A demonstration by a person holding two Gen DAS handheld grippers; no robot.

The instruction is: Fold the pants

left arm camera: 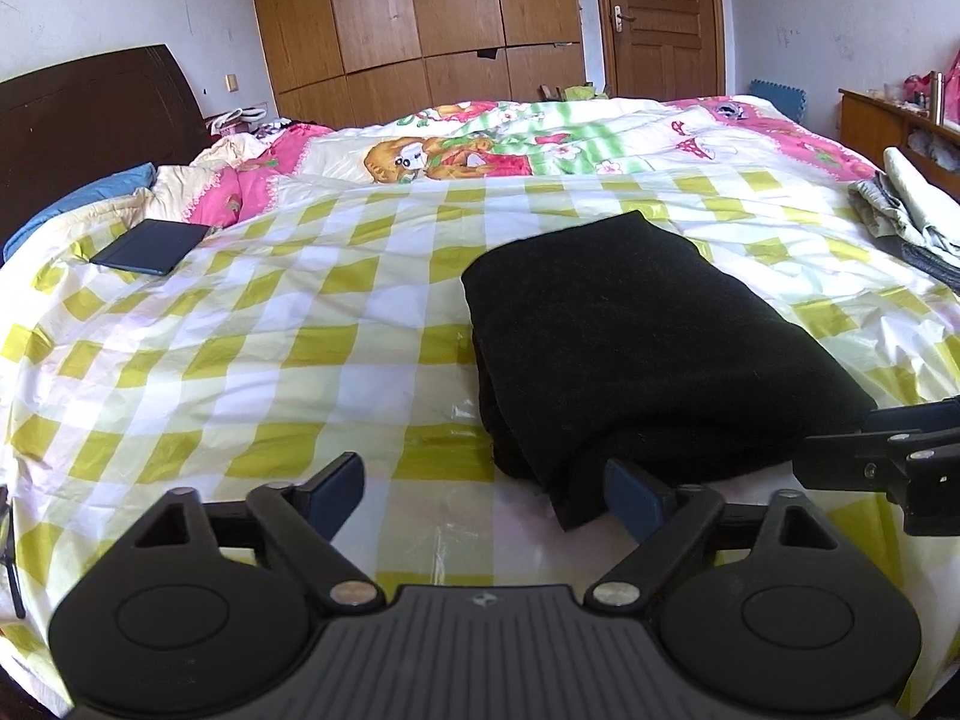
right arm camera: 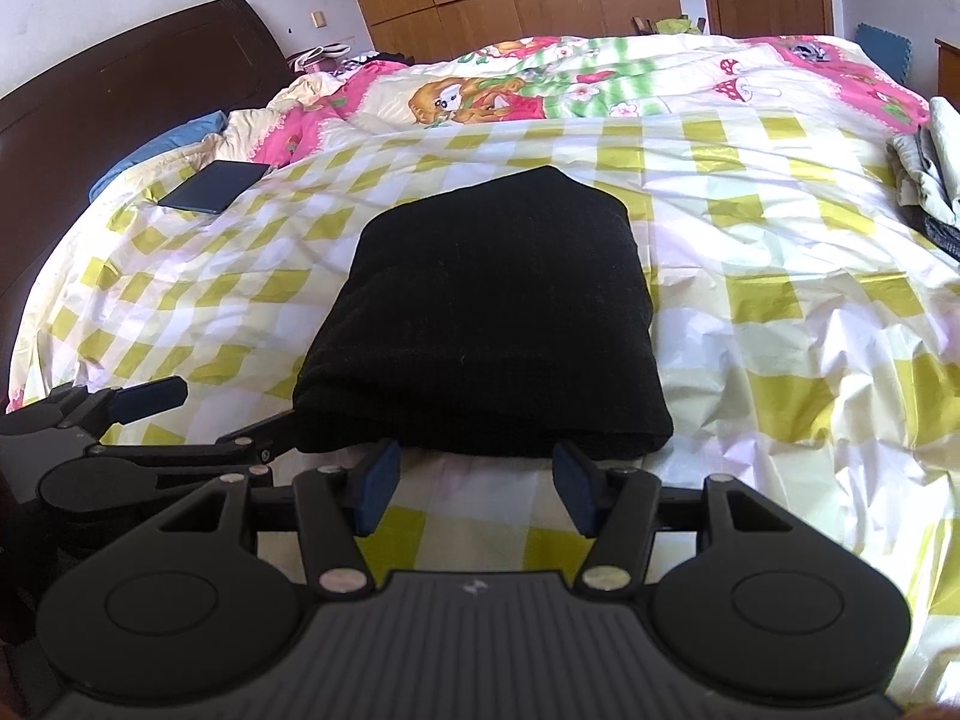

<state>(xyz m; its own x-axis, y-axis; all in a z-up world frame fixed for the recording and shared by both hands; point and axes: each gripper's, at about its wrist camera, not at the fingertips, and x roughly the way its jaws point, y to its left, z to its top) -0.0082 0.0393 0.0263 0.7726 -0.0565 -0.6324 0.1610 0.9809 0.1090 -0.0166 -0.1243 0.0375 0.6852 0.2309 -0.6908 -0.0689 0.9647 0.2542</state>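
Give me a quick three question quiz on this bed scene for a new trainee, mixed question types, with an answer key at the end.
1. True or false: the black pants lie spread out flat at full length on the checked sheet.
2. Multiple choice: where is the dark tablet relative to the pants? A) on top of them B) apart from them, toward the headboard C) under them
3. Short answer: is the left claw or the right claw clamped on the pants?

Key
1. False; they are folded into a compact stack.
2. B
3. Neither; both stand open at the near edge of the stack.
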